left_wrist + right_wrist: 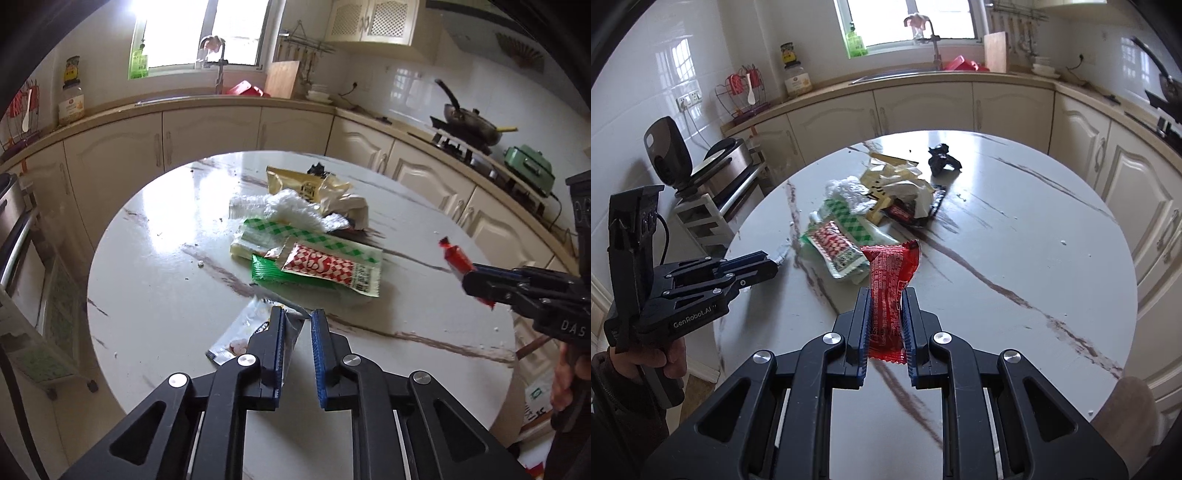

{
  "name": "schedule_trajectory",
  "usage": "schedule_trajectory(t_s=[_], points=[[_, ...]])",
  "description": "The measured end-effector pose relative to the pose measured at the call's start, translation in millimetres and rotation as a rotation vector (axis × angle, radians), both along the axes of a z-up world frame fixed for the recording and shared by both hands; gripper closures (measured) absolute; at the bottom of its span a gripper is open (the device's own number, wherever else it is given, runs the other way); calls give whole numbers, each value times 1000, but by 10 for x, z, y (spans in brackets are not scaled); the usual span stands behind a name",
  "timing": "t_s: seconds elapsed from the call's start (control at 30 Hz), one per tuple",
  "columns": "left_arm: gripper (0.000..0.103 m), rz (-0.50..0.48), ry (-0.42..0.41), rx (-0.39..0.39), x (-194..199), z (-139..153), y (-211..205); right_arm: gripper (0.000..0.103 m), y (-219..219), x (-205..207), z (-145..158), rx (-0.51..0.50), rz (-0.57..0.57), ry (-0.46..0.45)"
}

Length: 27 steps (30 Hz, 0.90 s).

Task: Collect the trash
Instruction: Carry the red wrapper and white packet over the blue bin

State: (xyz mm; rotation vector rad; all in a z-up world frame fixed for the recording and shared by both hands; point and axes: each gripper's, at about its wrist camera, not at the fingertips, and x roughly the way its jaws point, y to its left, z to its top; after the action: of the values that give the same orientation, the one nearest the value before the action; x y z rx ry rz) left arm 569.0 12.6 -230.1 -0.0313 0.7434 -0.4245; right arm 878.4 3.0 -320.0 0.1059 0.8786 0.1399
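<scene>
A round white table (155, 295) with dark marble veins stands in a kitchen, with cream cabinets (207, 133) curving behind it. A heap of trash lies near the table's middle.

The left gripper (295, 321) reaches in from the near edge, tilted downward. Its blue-padded jaws stand almost together and pinch the silvery edge of a white sachet (240, 332), which hangs to the left of the fingers just above the tabletop. In the right wrist view the same gripper (772, 267) shows at the left, held by a hand (665, 363), with a sliver of silver wrapper at its tip.

The right gripper (885, 299) is closed narrowly on a red wrapper (892, 273). The wrapper stands upright between the pads, its top fanning out above the fingertips and its bottom poking out below them. In the left wrist view this gripper (469, 282) enters from the right, lifted off the table, the red wrapper (452, 254) sticking out of its tip.

The heap lies just beyond both grippers: a red-and-white checked packet (325, 267) on top of a green wrapper (273, 273), a green-and-white checked packet (280, 230), crumpled clear plastic (291, 208), and a yellow bag (306, 184) behind. Farther back, apart from the heap, sits a crumpled black scrap (942, 158).
</scene>
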Motion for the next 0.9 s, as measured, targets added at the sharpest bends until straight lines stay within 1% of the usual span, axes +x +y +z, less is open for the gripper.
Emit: schedule_trajectory(t_s=[0.1,0.17,0.27,0.37,0.43,0.57,0.73,0.9], points=[[93,-11,-6,-46,-121,63,54,87,138,-27,70,-7,19,-12],[93,-9,-18,-41,-189,93,71,87,221,-49,116,-13,28,-22],[93,-36,-29,-70,-328,153,102,87,340,-71,172,-19,37,-32],[93,-29,-45,-68,-410,207,175,87,440,-87,222,-22,51,-39],[93,-13,-50,-50,-447,208,211,87,497,-99,248,-28,54,-46],[93,-15,-56,-79,-531,267,277,87,591,-123,284,-28,69,-51],[93,-18,-92,-75,-628,411,286,87,645,-132,305,-23,78,-57],[93,13,-131,-89,-797,561,494,87,771,-125,346,-15,107,-60]])
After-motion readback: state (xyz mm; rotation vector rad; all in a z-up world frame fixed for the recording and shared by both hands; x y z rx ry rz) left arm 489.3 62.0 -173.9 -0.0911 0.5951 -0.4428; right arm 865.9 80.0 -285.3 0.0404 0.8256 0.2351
